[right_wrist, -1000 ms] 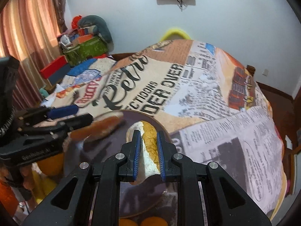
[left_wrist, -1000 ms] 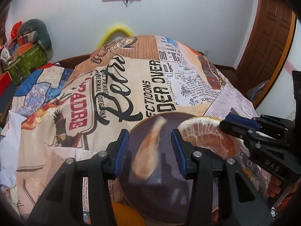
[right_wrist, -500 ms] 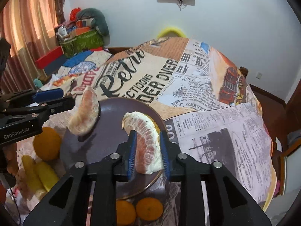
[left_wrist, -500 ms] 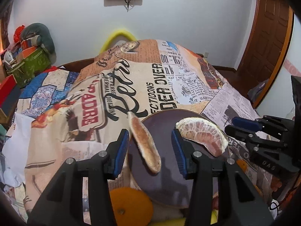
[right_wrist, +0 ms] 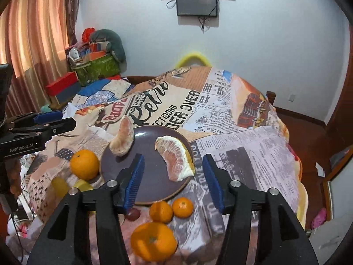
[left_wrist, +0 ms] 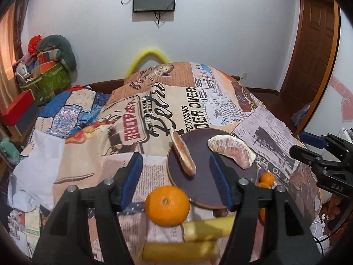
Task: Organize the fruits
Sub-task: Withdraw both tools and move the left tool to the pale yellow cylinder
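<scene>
A dark purple plate [left_wrist: 203,190] [right_wrist: 152,174] lies on the newspaper-print cloth. Two peeled pomelo wedges rest on it: one at the left rim [left_wrist: 183,153] [right_wrist: 122,139], one at the right [left_wrist: 233,151] [right_wrist: 176,160]. My left gripper [left_wrist: 176,178] is open and empty, held back above the plate's near left edge. My right gripper [right_wrist: 174,176] is open and empty, held back above the right wedge. A whole orange [left_wrist: 167,205] [right_wrist: 84,164] sits left of the plate. Two small mandarins [right_wrist: 172,208] and a larger orange [right_wrist: 153,244] lie in front of it.
Yellow fruit pieces [left_wrist: 198,238] [right_wrist: 70,184] lie by the plate's near left side. A dark grape-like fruit [right_wrist: 132,214] sits under the plate's front rim. The cloth-covered table [left_wrist: 154,114] stretches away. Boxes and bags [right_wrist: 94,64] stand at the far left wall.
Both grippers opened and pulled back and up from the plate. The right gripper let go of its wedge, which now rests on the plate. The left wedge settled on the rim.
</scene>
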A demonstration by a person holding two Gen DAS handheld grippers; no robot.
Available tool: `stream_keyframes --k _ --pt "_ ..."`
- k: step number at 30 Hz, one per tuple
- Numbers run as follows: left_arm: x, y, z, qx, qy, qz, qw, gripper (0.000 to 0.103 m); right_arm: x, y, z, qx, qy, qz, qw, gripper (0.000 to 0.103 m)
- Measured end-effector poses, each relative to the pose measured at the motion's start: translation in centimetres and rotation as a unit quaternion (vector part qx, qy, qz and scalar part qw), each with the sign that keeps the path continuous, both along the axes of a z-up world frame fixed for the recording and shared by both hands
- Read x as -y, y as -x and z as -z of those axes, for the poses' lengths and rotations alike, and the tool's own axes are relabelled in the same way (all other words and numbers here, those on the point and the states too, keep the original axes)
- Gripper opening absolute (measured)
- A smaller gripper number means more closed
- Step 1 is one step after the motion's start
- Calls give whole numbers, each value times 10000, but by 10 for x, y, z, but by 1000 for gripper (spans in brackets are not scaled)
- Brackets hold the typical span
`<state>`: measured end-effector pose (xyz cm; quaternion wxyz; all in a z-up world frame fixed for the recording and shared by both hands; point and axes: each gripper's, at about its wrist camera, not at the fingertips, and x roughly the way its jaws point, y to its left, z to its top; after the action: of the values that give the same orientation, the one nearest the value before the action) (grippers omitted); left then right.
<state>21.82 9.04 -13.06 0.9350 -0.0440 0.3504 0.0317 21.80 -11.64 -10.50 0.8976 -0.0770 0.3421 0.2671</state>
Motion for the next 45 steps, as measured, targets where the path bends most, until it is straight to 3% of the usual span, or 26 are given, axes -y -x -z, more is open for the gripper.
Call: stream_keyframes --k 6,14,19,27,30,33,40,45 --pt "2 33 0 -28 104 -48 9999 83 8 31 -6 105 -27 77 9999 65" --pt "15 62 28 -389 44 -143 9991 90 13 55 9 -88 32 138 9999 66" --pt "27 66 53 -664 128 -136 9976 92 21 65 24 -235 101 225 9994 66" --pt "32 52 88 -943 156 -533 9940 92 29 69 48 -580 193 339 9976 66" --pt "34 51 97 -875 -145 -801 9928 92 27 69 53 -660 224 335 9970 66" --pt "37 56 100 -757 -354 -738 9938 92 24 70 57 -632 321 317 9970 66" --pt "23 70 98 -733 -122 -593 9955 94 22 69 61 -692 290 268 9968 66" --pt "3 84 101 -858 484 -649 9930 101 23 68 64 -735 253 242 9967 66"
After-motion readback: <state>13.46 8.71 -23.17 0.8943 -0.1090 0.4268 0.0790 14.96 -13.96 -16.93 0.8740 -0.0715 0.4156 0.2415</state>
